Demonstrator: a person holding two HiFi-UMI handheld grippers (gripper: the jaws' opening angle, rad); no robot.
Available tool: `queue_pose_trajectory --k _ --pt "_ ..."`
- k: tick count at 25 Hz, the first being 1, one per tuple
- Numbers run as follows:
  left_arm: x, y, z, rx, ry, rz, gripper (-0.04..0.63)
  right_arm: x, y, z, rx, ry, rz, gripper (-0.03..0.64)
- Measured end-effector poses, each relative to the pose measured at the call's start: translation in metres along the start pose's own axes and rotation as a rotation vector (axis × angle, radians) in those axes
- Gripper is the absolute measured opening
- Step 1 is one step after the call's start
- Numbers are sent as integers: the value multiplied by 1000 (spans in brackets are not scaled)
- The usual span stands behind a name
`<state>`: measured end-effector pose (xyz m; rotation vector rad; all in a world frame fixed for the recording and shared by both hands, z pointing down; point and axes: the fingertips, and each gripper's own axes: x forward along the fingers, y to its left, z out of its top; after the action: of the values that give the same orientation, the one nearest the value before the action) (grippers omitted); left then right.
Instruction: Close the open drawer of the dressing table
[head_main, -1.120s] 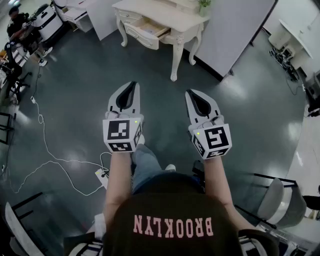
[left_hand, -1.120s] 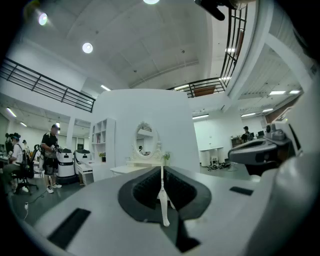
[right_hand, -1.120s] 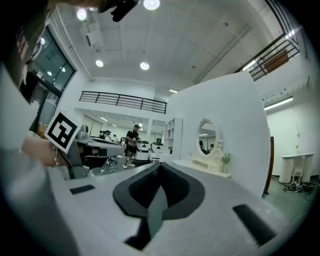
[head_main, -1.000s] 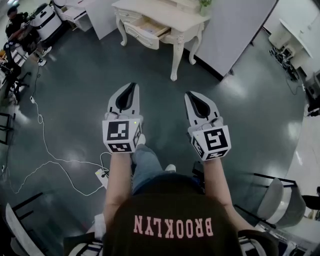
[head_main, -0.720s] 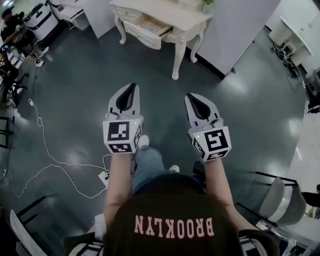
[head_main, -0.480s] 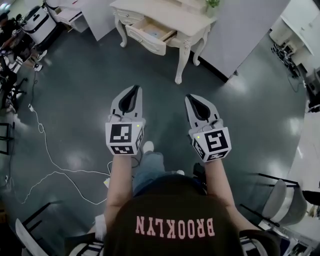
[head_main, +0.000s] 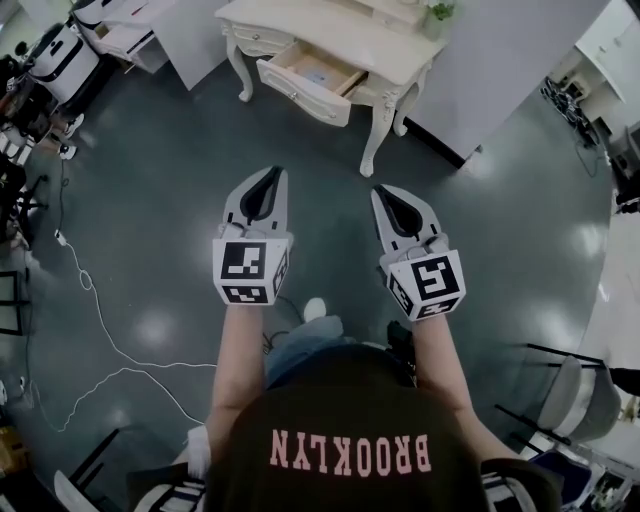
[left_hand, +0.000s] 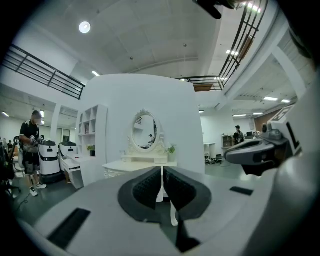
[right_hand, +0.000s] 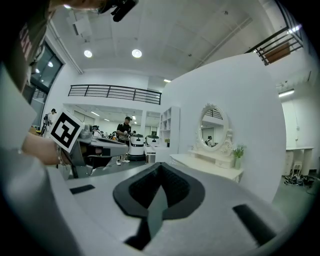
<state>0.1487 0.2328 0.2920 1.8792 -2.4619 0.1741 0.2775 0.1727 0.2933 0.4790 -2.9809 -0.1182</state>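
The cream dressing table (head_main: 390, 45) stands at the top of the head view, its drawer (head_main: 312, 78) pulled out toward me with a pale wooden inside showing. My left gripper (head_main: 271, 173) and right gripper (head_main: 384, 190) are held side by side over the dark floor, well short of the table, both shut and empty. In the left gripper view the shut left gripper (left_hand: 163, 169) points at the table's top (left_hand: 131, 165) and oval mirror (left_hand: 144, 131). Past the right gripper (right_hand: 159, 167), the right gripper view has the table (right_hand: 212, 167) to the right.
A white partition wall (head_main: 500, 60) rises behind the table. White units (head_main: 60, 50) stand at the far left. A white cable (head_main: 95, 310) trails over the floor on the left. A chair (head_main: 575, 390) is at the lower right. A person (left_hand: 31, 145) stands far left.
The dressing table and its open drawer have slid lower and nearer in the head view as I walk toward them. Both grippers stay shut, side by side.
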Motion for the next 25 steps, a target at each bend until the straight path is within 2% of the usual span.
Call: queue_pose_trajectory --k 6,10,15,25 --pt "9 34 3 3 -15 -14 14 37 17 6 -7 1 1 -3" --pt "24 61 -12 -5 -1 -13 14 68 18 -3 6 17 -3 -3" --pt "25 69 -16 -11 5 0 14 77 14 -2 17 11 -5 -3" --pt "44 123 -22 -26 2 85 14 122 -2 8 12 -38 -19 -3"
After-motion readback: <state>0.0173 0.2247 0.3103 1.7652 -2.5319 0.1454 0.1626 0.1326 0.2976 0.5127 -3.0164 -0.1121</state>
